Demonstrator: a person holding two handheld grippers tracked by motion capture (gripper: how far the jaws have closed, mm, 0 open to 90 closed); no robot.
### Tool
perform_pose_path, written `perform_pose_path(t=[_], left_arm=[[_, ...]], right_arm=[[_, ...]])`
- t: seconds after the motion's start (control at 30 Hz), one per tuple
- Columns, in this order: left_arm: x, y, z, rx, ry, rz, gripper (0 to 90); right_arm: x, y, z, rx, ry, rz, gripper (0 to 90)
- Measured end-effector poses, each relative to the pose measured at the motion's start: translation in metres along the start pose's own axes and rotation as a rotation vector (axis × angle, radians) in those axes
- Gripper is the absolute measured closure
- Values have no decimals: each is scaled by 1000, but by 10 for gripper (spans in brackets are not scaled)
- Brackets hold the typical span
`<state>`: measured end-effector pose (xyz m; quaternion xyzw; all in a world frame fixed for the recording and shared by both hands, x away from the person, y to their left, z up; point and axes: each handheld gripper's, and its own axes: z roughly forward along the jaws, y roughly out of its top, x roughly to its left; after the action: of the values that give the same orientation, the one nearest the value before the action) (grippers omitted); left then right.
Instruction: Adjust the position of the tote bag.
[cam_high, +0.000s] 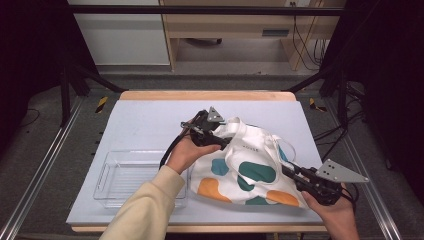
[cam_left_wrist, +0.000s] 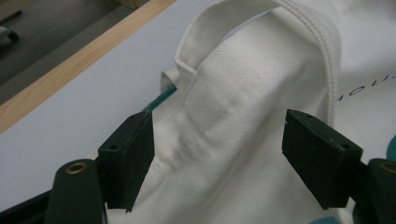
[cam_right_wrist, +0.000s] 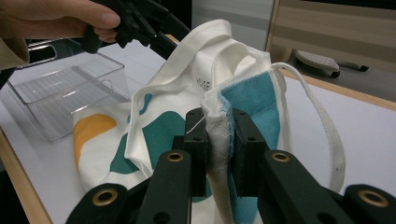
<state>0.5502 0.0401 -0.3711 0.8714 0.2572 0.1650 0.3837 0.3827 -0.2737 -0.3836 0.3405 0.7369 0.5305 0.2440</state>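
A white tote bag (cam_high: 250, 167) with teal and orange patches is spread on the worktop (cam_high: 145, 125). The bag's near edge is clamped between the closed jaws of the right tool (cam_right_wrist: 219, 149), a bunched fold of cloth being pinched there. The left tool (cam_left_wrist: 217, 140) is held at the bag's far top corner, its jaws apart on either side of the cloth without pressing it. A clear tray (cam_high: 125, 177) is seen left of the left tool.

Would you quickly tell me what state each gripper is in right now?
Left gripper: open, jaws either side of the tote bag rim, not pressing.
Right gripper: shut on the bag's edge.
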Motion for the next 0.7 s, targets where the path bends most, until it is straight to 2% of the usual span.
perform_pose_path(t=[0.07, 0.13, 0.27, 0.47, 0.5, 0.6, 0.7], left_arm=[[0, 0, 4, 6, -2, 5, 298], [1, 0, 8, 10, -21, -17, 330], [-2, 0, 8, 18, -41, -8, 427], [-3, 0, 9, 40, -34, -20, 577], [-3, 0, 10, 44, -34, -28, 577], [-5, 0, 11, 58, -24, -35, 710], [-5, 0, 13, 75, -38, -38, 812]], right_arm=[[0, 0, 0, -1, -1, 0, 787], [0, 0, -1, -5, 1, 0, 787], [0, 0, -2, -10, 5, 2, 787], [-2, -1, -2, -11, 6, 6, 787], [-2, -1, -2, -11, 5, 6, 787], [-2, -2, -2, -7, 2, 5, 787], [-3, -2, -2, -7, 0, 10, 787]])
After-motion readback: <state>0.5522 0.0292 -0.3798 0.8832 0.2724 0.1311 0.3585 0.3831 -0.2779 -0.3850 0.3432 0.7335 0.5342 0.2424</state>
